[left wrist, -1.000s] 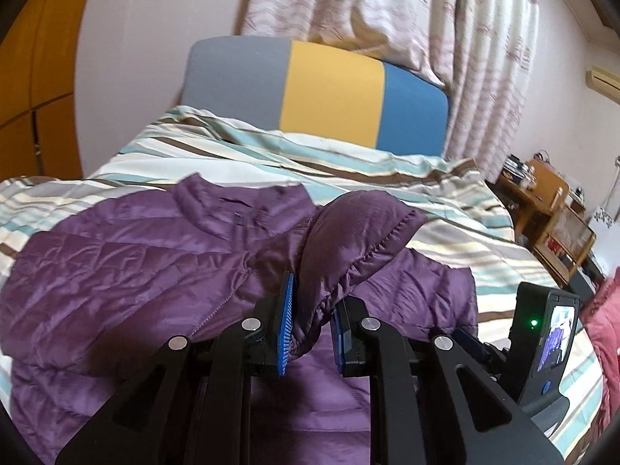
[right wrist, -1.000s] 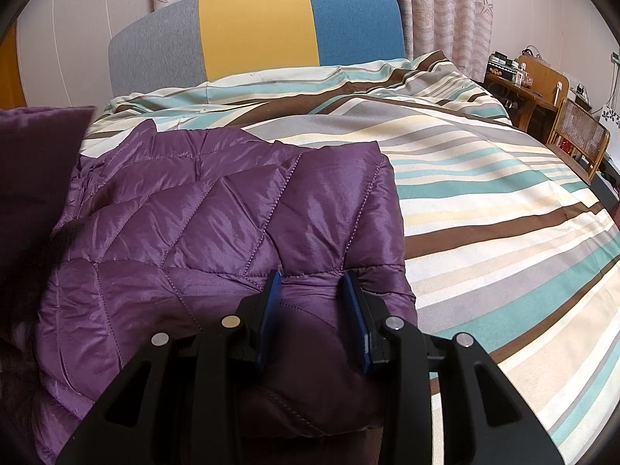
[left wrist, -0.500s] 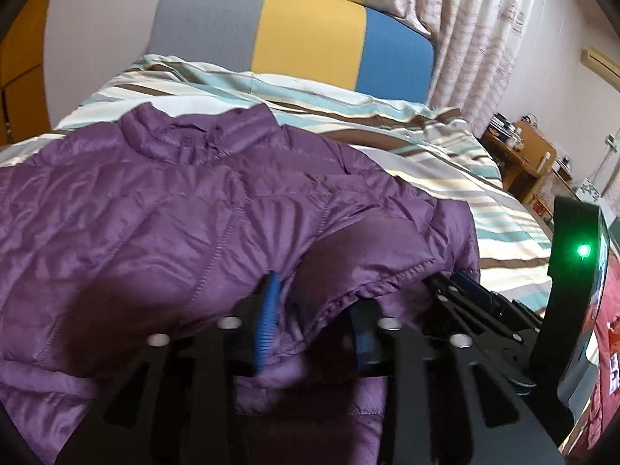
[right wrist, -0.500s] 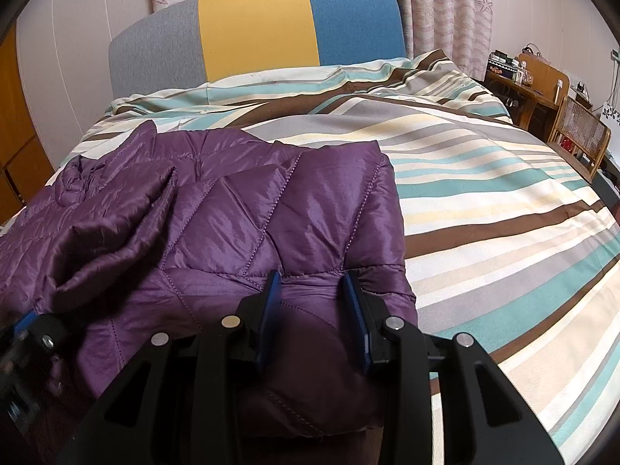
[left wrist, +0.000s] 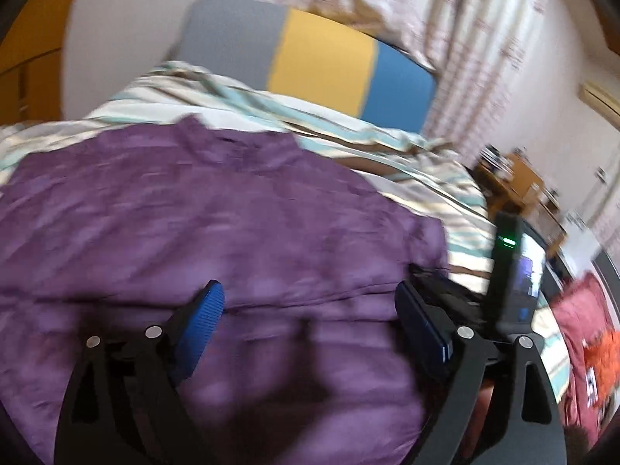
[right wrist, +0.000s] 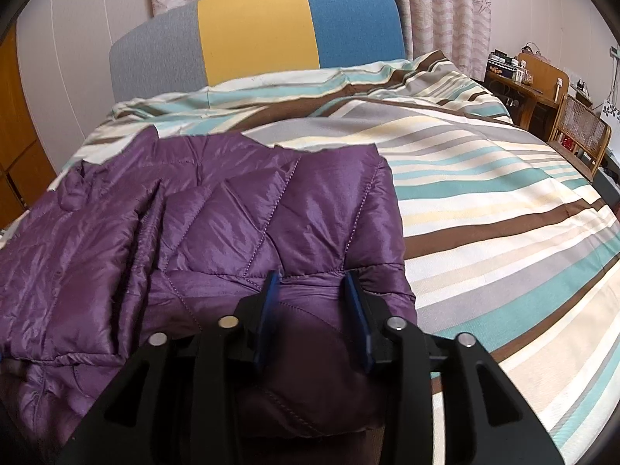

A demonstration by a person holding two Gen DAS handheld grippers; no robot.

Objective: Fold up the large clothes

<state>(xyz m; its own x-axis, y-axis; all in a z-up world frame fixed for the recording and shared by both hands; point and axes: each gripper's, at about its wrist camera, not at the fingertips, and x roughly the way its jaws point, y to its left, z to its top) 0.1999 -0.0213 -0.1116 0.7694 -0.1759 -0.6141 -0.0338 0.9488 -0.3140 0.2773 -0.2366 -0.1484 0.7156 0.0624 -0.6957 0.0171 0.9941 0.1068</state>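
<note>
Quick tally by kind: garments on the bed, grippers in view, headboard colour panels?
Purple jackets on the striped bed cover: 1
Grippers: 2, left gripper and right gripper, both opening, over the jacket
Headboard colour panels: 3 (grey, yellow, blue)
Total: 6

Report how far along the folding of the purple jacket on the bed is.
Done: the purple jacket lies spread on the striped duvet, one sleeve laid over its front. In hand: the left gripper is opening, nothing pinched; the right gripper is opening with the jacket's near edge between its jaws. Left: the body folds; it is not yet compact.
</note>
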